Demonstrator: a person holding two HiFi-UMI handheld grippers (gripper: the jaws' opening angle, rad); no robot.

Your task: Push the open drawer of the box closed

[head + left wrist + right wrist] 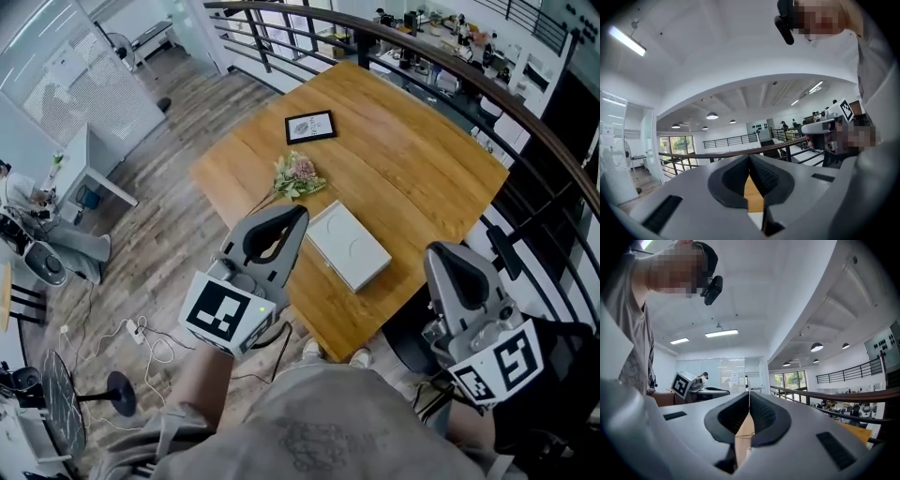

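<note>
While shut, 2 claws [300,212] [442,251], 1 box [349,246]

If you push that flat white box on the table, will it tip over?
The flat white rectangular box lies low and wide, so it probably slides rather than tips. The smooth wooden table likely lets it skid. Near the edge, it might fall.
</note>
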